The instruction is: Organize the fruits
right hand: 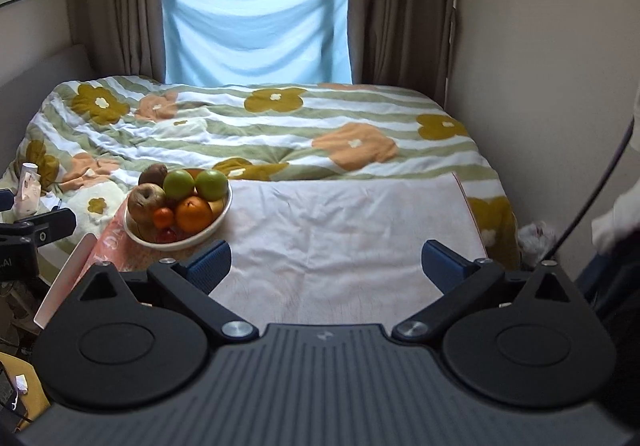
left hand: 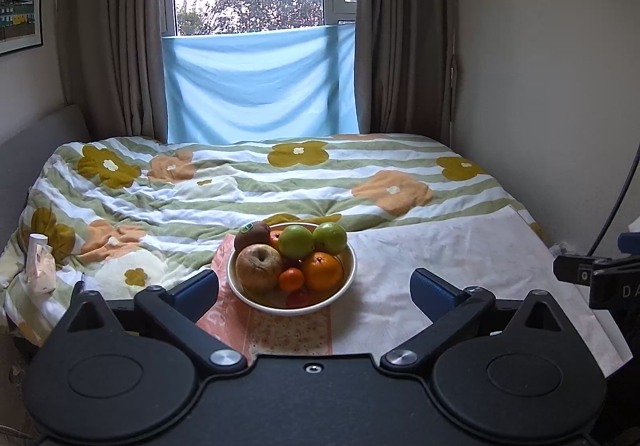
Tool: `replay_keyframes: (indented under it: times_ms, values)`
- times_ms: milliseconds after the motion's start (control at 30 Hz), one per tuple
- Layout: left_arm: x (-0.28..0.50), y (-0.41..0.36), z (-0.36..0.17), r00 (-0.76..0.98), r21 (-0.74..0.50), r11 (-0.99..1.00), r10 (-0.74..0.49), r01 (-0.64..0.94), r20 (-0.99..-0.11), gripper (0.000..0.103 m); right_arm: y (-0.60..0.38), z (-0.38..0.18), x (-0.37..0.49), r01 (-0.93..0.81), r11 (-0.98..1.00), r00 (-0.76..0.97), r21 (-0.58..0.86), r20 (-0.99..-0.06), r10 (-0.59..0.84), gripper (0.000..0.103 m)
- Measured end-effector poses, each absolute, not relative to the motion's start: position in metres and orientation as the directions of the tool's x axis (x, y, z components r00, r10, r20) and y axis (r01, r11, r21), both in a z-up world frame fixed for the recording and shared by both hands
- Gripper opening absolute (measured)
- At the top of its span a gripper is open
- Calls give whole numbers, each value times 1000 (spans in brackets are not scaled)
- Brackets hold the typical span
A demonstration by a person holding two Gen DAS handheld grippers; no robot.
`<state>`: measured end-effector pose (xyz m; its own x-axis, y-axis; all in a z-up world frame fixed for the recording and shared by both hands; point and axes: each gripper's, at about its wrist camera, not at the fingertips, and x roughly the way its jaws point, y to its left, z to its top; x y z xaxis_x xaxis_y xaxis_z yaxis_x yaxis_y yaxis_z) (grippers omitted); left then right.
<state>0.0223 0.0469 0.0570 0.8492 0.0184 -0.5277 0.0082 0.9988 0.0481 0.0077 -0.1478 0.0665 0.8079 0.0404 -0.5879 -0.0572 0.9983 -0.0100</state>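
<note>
Both the left gripper [left hand: 316, 288] and right gripper [right hand: 326, 262] are spread, empty; the round white fruit-filled bowl [left hand: 347, 278] sits at twelve o'clock of the left.

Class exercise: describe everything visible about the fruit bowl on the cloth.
The round cream-white fruit bowl looks ceramic, shallow and upright. It sits on a pinkish patterned cloth near the bed's foot, heaped with fruit: two green apples, a large orange, a small tangerine, a brownish pear, a kiwi. Neither gripper touches it.

a white bowl [left hand: 240, 288] on the bed holds two green apples [left hand: 296, 241], an orange [left hand: 323, 271], a brown pear [left hand: 259, 267] and a kiwi [left hand: 252, 233].
</note>
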Motion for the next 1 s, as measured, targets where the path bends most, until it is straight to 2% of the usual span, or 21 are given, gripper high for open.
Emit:
replay_keyframes:
  times_ms: [1000]
  values:
    - [12,42,52,851,79,996,14,33,-526,103,-148,66,-2,-15,1000,795,18,-606,23,103]
